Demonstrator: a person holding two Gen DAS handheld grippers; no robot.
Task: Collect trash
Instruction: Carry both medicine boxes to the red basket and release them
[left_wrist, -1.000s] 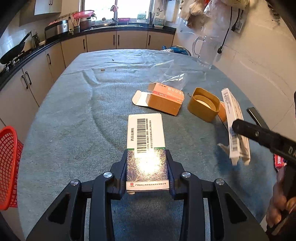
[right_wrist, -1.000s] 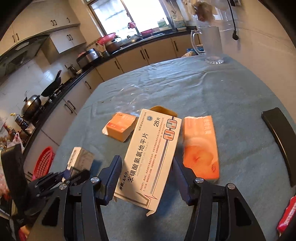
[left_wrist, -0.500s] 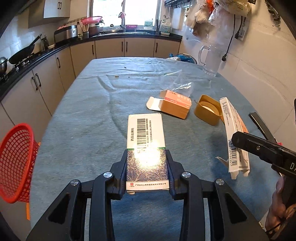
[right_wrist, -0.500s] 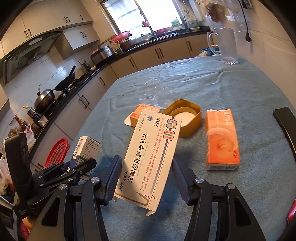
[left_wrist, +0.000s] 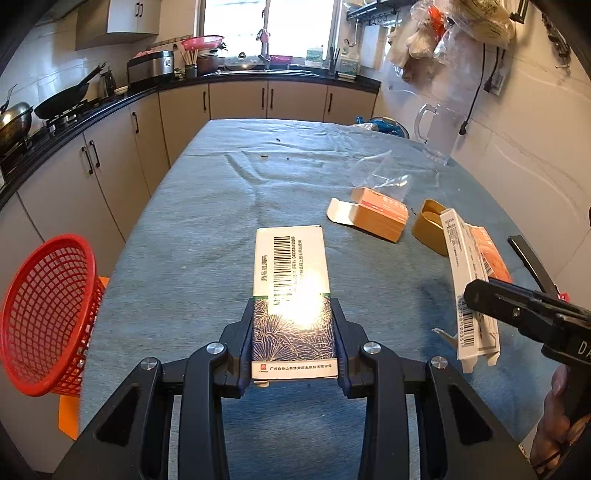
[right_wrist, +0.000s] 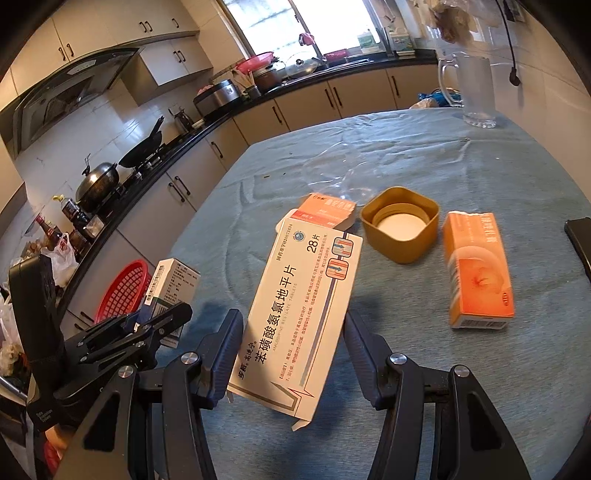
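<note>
Squarely between left tool (left_wrist: 294, 345) pads: box (left_wrist: 291, 288).

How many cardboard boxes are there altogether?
4: a barcode box in the left fingers, a white tablet box in the right fingers, two orange boxes on the table.

A sun glare washes out part of the print on the barcode box (left_wrist: 291, 291). The long white box (right_wrist: 299, 314) hides most of the small orange box (right_wrist: 328, 210) behind it. The black phone (right_wrist: 580, 240) is cut off by the frame's right edge. The red basket (right_wrist: 123, 291) is partly hidden behind the other gripper's box.
</note>
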